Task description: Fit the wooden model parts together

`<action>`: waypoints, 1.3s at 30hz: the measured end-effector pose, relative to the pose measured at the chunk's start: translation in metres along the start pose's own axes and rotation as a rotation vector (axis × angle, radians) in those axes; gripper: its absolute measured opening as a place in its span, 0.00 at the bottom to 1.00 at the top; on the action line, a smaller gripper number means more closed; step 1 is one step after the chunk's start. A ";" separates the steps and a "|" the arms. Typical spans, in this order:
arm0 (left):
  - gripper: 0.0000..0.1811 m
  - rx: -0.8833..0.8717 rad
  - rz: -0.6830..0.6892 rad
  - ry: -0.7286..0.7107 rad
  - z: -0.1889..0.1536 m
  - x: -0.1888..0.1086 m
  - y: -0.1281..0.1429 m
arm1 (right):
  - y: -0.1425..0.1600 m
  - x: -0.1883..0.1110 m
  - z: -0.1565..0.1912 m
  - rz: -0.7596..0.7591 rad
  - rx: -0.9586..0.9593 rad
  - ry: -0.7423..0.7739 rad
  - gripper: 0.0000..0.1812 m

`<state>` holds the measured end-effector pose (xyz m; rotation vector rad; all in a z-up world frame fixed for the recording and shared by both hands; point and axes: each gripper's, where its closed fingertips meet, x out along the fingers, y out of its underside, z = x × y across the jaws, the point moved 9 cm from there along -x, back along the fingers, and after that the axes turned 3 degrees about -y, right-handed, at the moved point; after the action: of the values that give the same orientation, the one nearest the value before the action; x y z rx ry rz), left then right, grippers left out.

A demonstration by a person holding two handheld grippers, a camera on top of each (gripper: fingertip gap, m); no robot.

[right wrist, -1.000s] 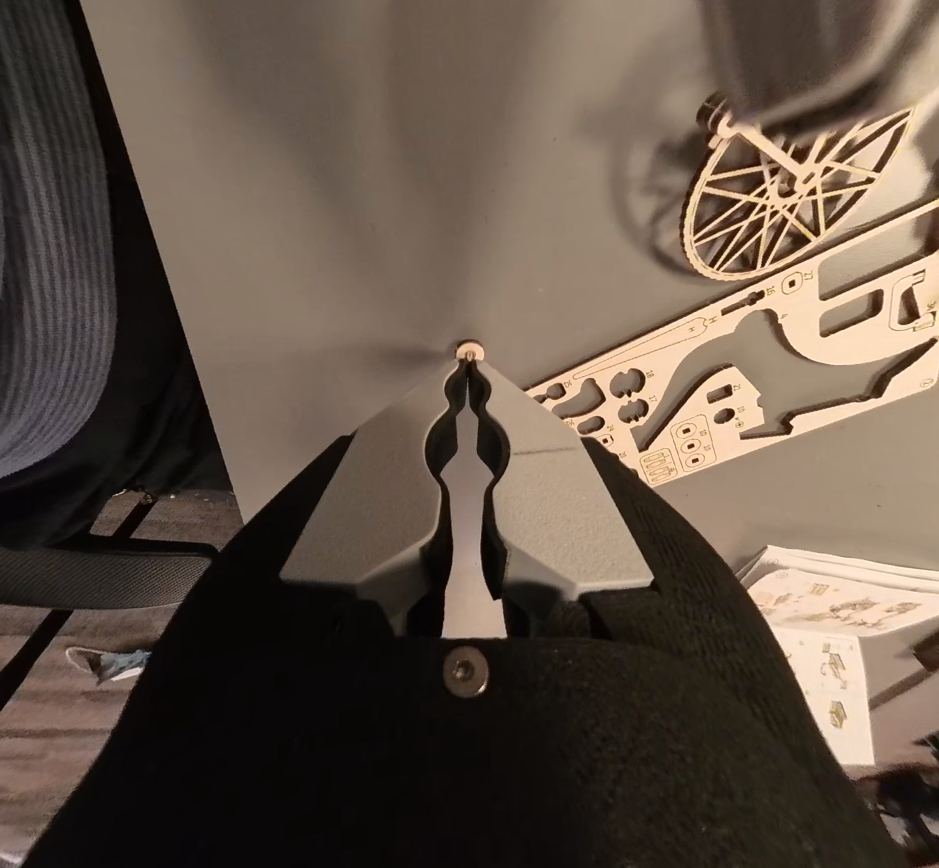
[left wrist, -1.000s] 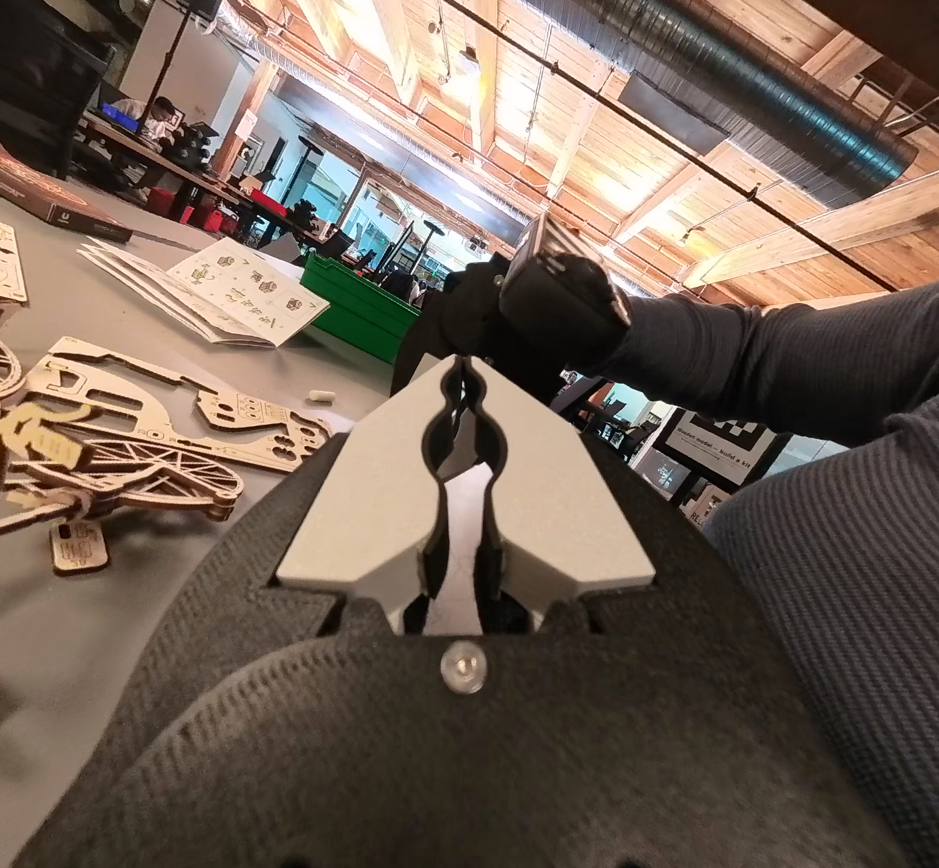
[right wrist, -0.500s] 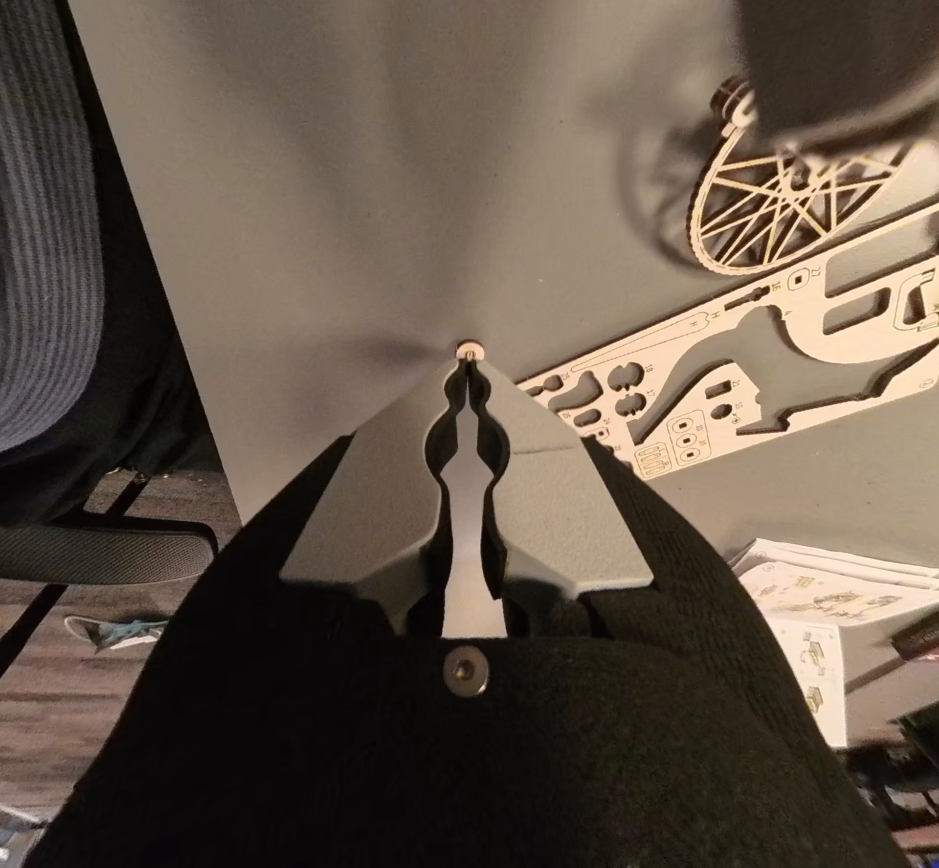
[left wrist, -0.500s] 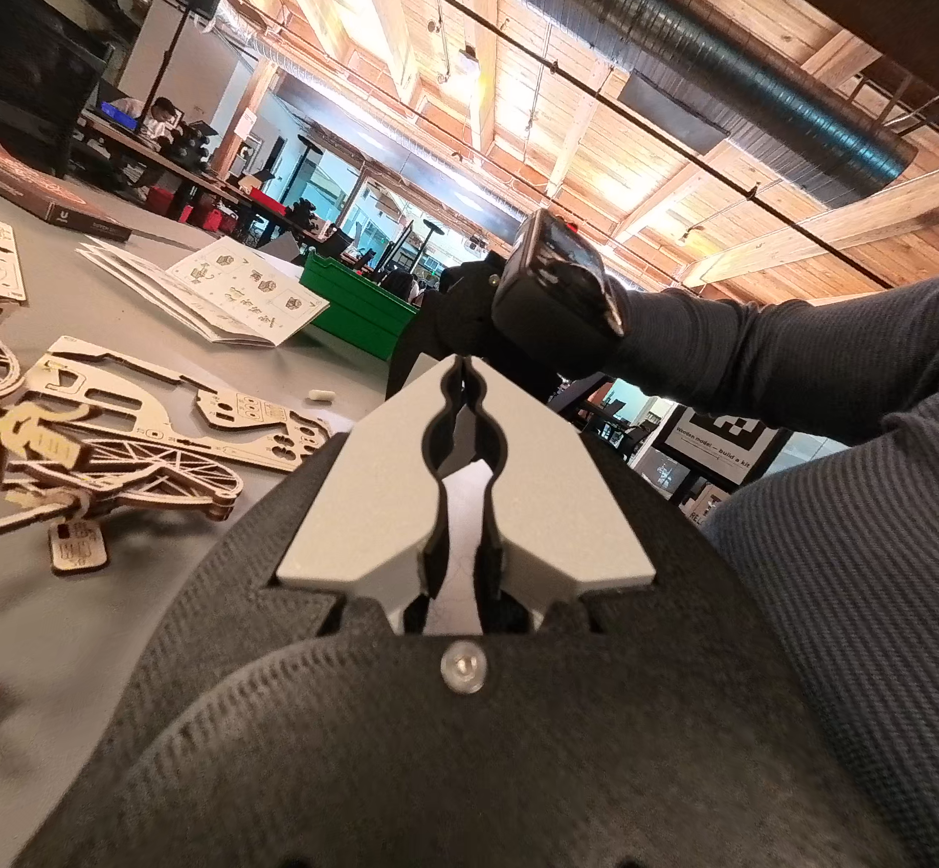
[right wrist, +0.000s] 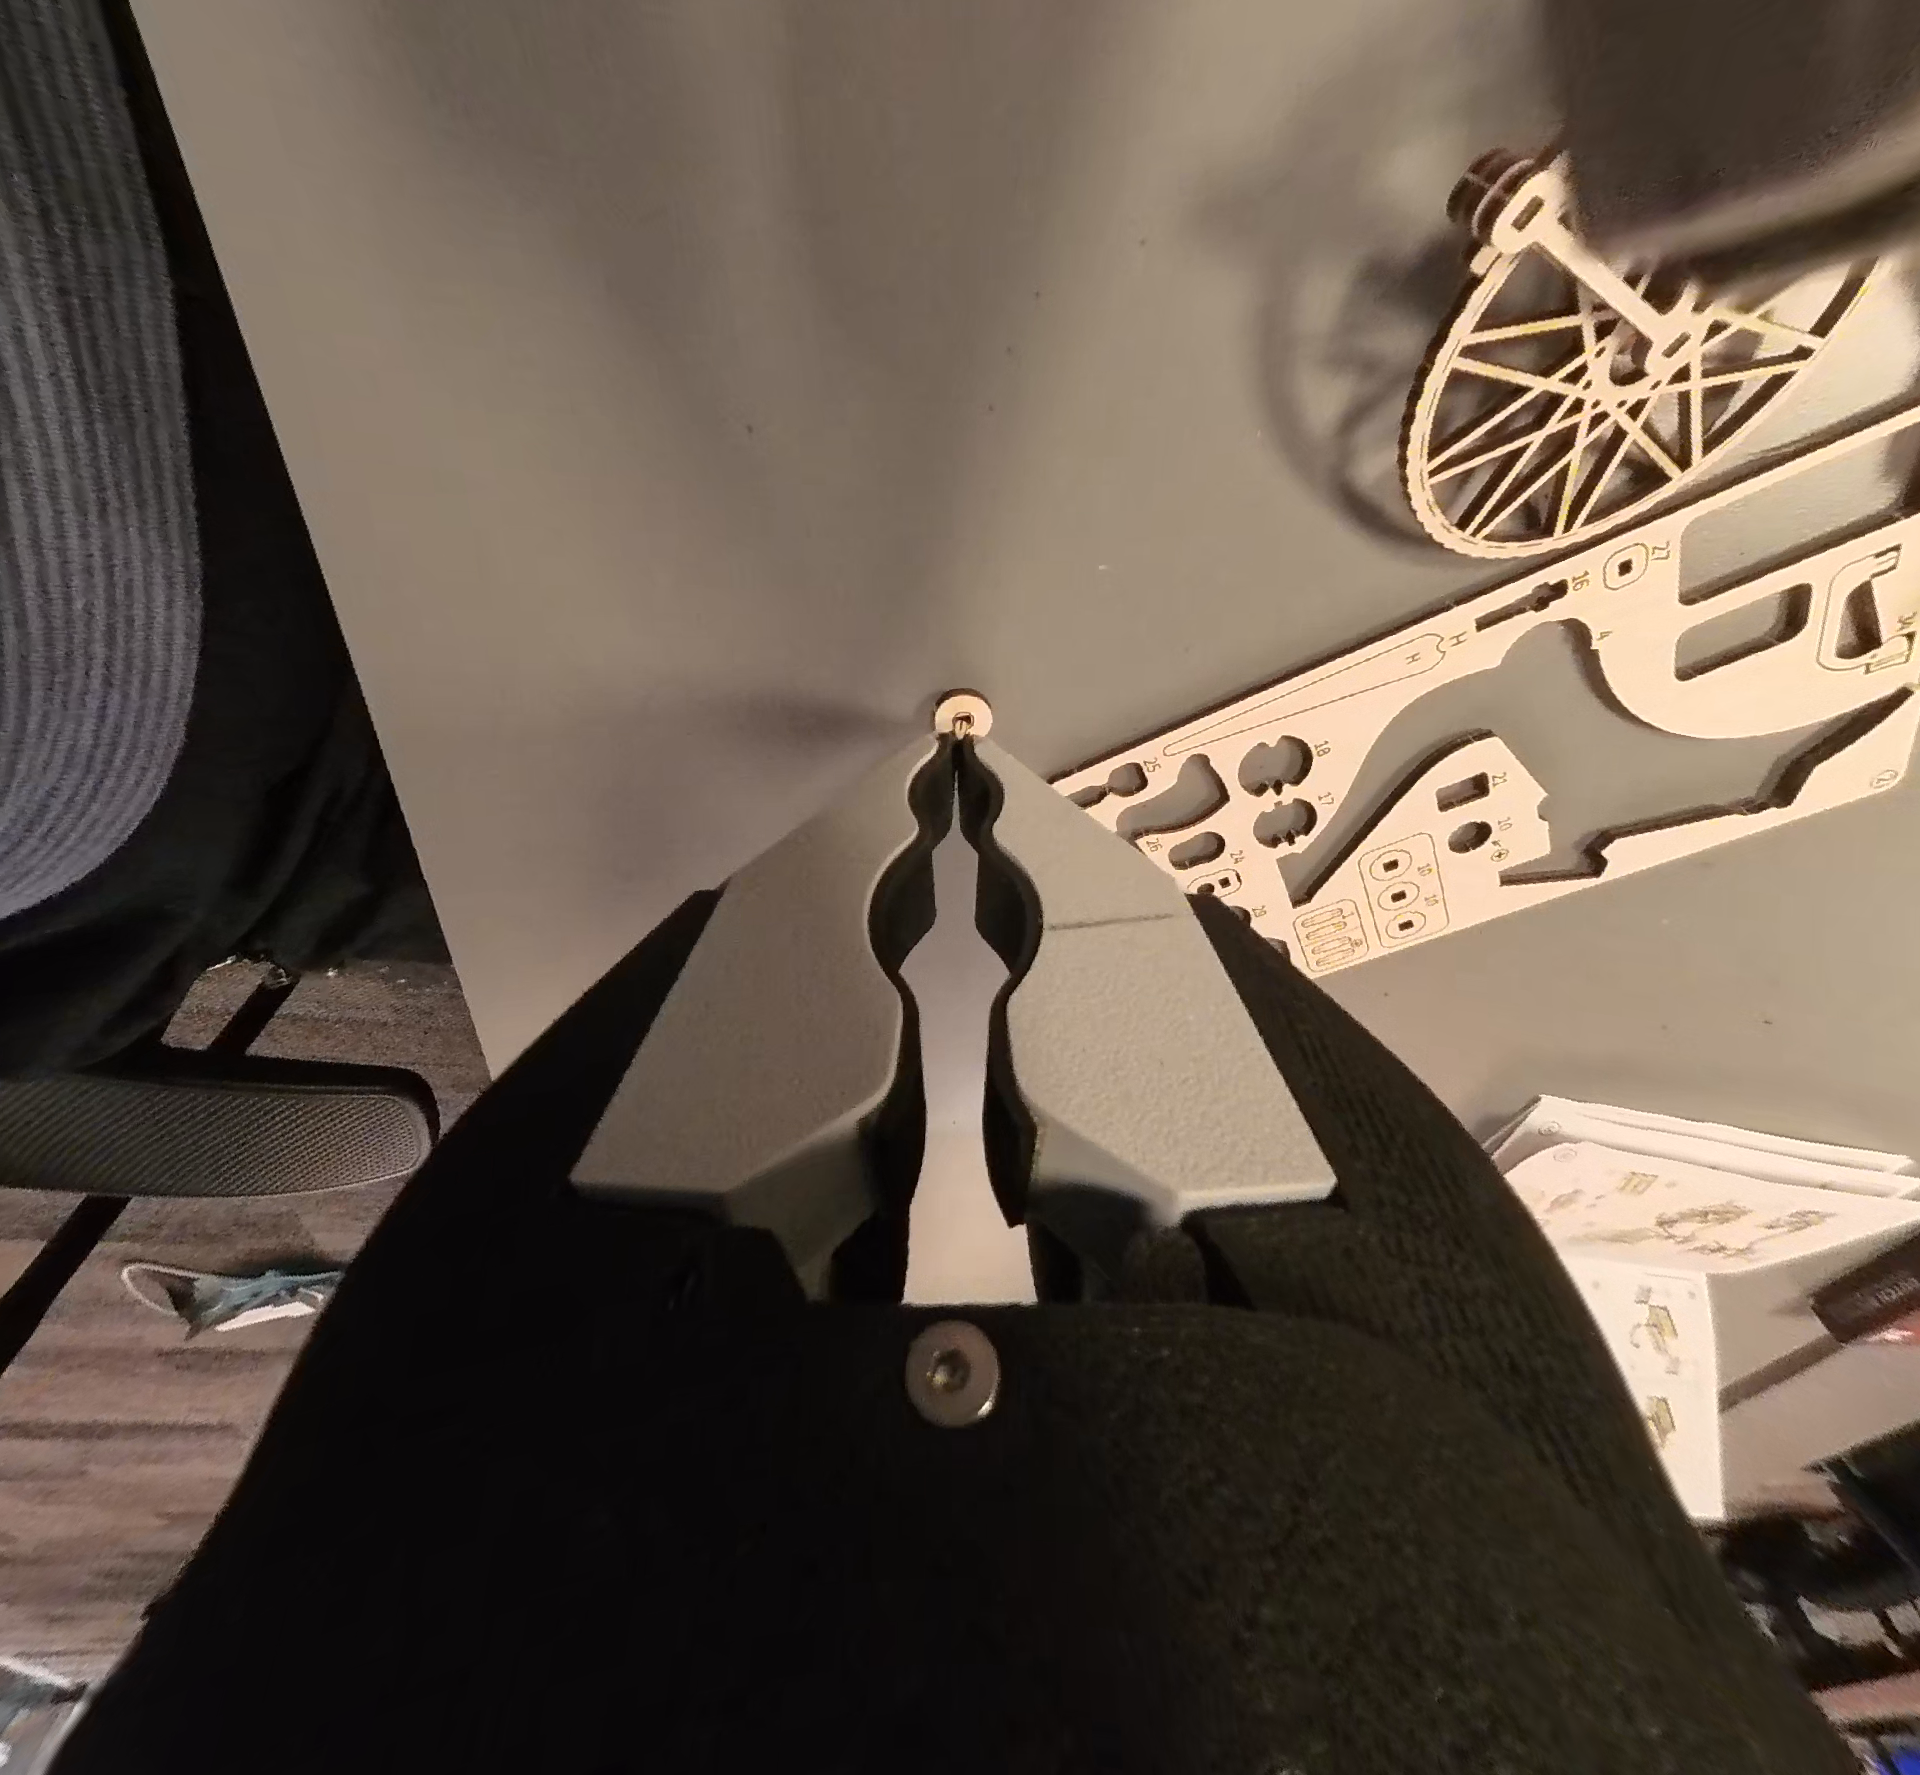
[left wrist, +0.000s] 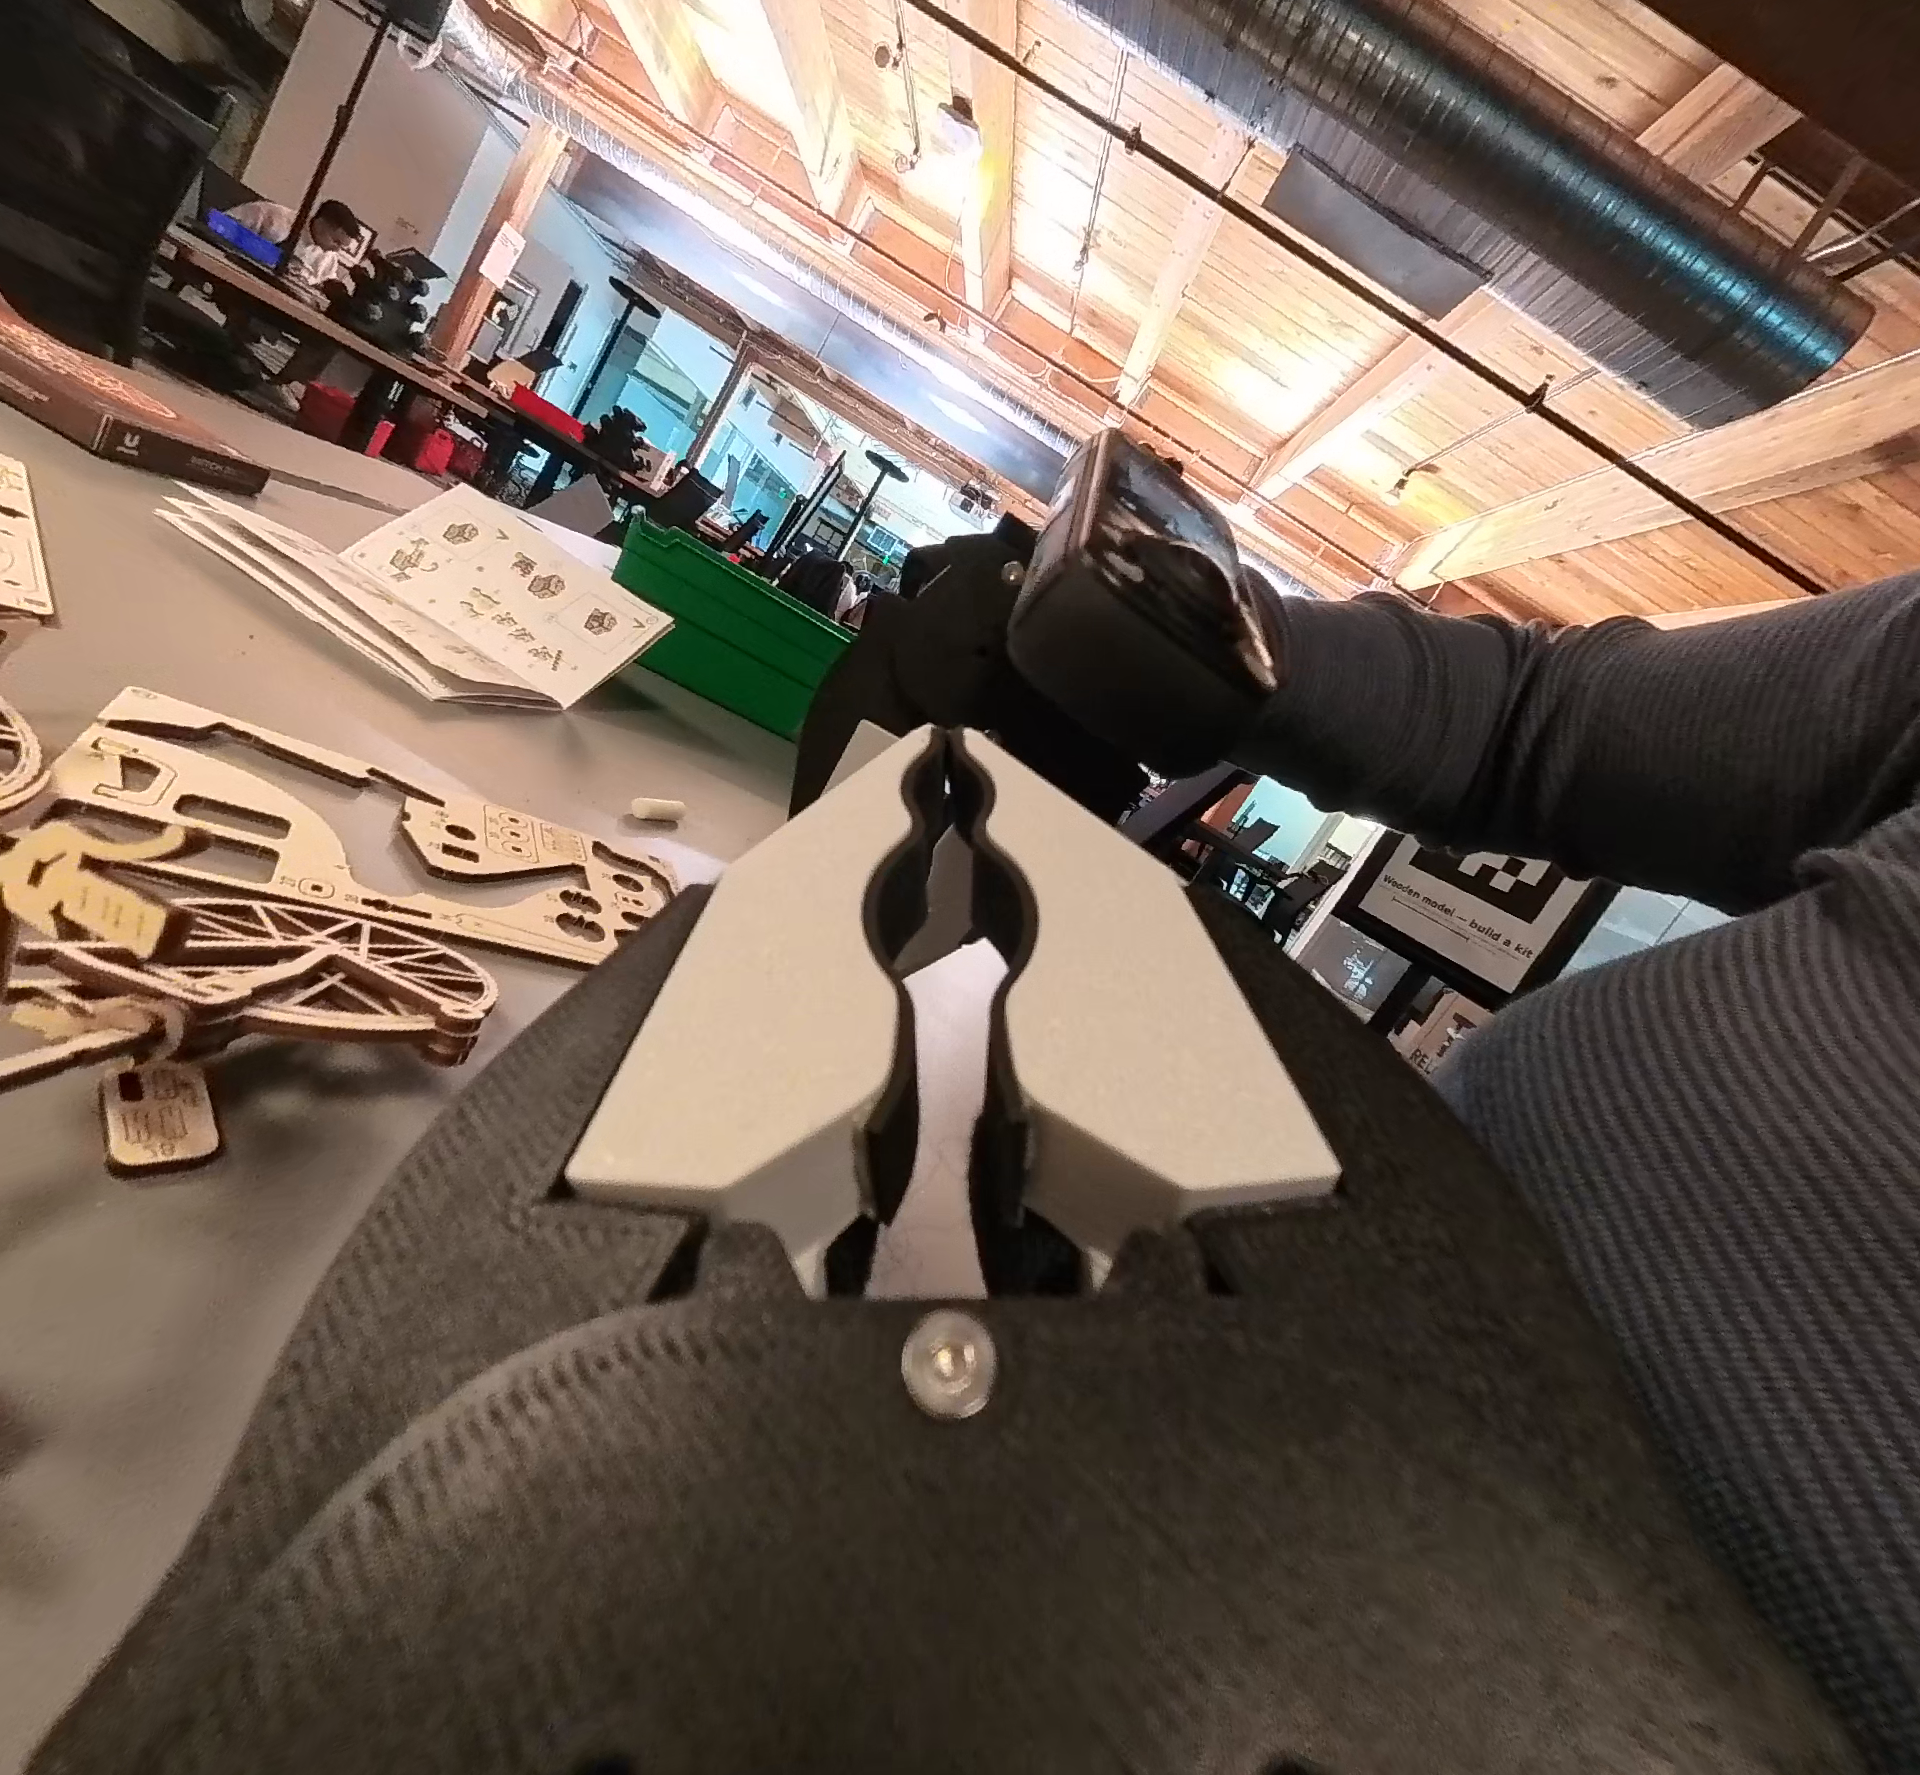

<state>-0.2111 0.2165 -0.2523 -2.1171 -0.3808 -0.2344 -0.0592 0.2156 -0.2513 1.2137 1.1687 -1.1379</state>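
Observation:
My right gripper (right wrist: pixel 958 746) is shut on a small round wooden disc (right wrist: pixel 961 717), held at its tips above the grey table (right wrist: pixel 727 271). A spoked wooden wheel (right wrist: pixel 1621 395) of the part-built model lies at the upper right, partly under my blurred left gripper (right wrist: pixel 1745 63). In the left wrist view, my left gripper (left wrist: pixel 948 738) is shut, and nothing shows between its tips. The part-built model (left wrist: pixel 208 956) lies to its left. The right gripper (left wrist: pixel 1039 645) hangs just beyond its tips.
A punched wooden sheet (right wrist: pixel 1507 790) lies right of the disc and also shows in the left wrist view (left wrist: pixel 343 821). Near it are a small wooden tag (left wrist: pixel 161 1117), a white peg (left wrist: pixel 655 806), an instruction booklet (left wrist: pixel 447 603) and a green bin (left wrist: pixel 727 634). A chair armrest (right wrist: pixel 208 1133) sits past the table's edge. Across from one pair of fingers to the other is roughly 15 cm. Left tips and right tips are each some 15 cm from the small wooden tag (left wrist: pixel 161 1117).
The right gripper has tilted a little while still holding the disc. In the right wrist view, the blurred left gripper has shifted to the right.

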 end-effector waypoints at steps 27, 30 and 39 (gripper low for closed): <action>0.00 -0.002 0.002 0.003 0.000 0.000 0.000 | 0.001 0.001 -0.001 0.016 0.006 -0.007 0.00; 0.00 -0.001 -0.002 0.002 0.000 0.000 0.000 | 0.002 0.000 -0.002 0.008 0.007 0.007 0.00; 0.00 0.067 -0.076 -0.071 -0.002 -0.006 -0.006 | 0.004 -0.074 -0.001 -0.449 -0.016 0.312 0.00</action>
<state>-0.2192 0.2168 -0.2485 -2.0517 -0.5051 -0.1882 -0.0605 0.2169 -0.1777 1.1762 1.7471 -1.2889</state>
